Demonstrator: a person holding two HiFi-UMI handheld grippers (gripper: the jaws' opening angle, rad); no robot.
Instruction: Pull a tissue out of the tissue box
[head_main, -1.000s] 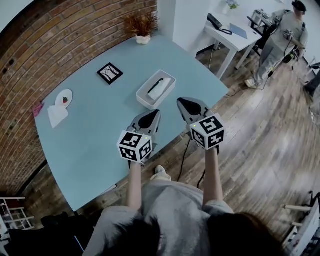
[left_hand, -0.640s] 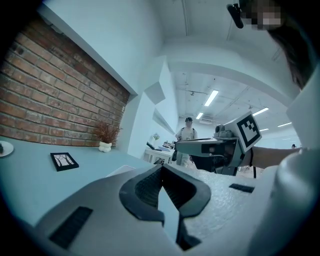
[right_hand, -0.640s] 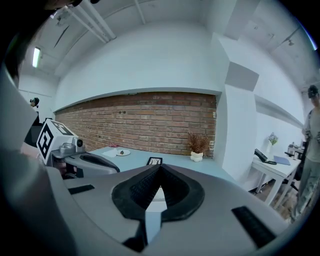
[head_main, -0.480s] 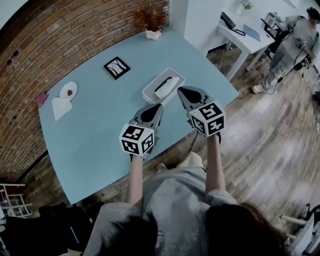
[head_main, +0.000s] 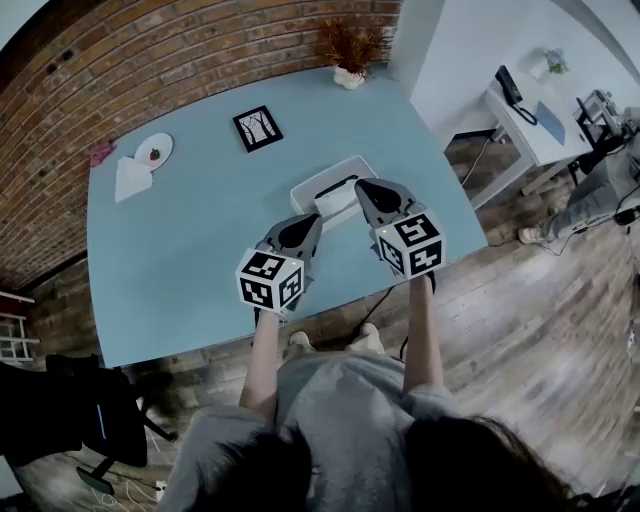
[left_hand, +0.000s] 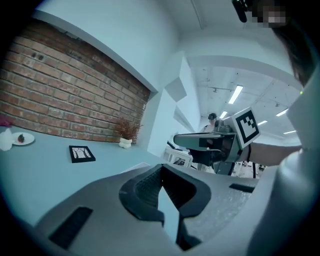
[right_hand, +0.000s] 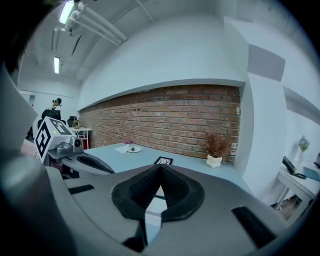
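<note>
— Drawn in closer to the tissue box (head_main: 330, 172) than a second ago, both grippers, the right one most.

— Starting from the left, then?

— Far left on the pale blue table (head_main: 180, 270): small round plate (head_main: 154, 150) with something dark on it, and folded white paper (head_main: 130, 180) just beside. Flat and well apart from the box, so likely no part of the job. Farther right, a black-framed picture (head_main: 258, 127) lying flat.

— And the left gripper (head_main: 310, 220)?

— Smooth grey shell with ribbed dark pads. Closed at the jaws, nothing between. Held just near and left of the box, not touching. Perhaps kept there to steady the box later, though only a guess.

— Where exactly, the box?

— Toward the near right edge of the table. White, rectangular, rounded at the corners, with a dark slot along the top and pale tissue (head_main: 342, 197) seemingly at it. Thin, soft stuff, likely to tear under a hard pinch.

— Right gripper (head_main: 362, 185)?

— Over the near right end of the box, contact impossible to tell. Closed tight and empty, so needing to open before any pinch. Tilted slightly down toward the slot, presumably for that.

— Beyond?

— Dried plant (head_main: 350, 55) at the far edge by the rough brick wall (head_main: 60, 120). White desk (head_main: 530, 125) well to the right.
</note>
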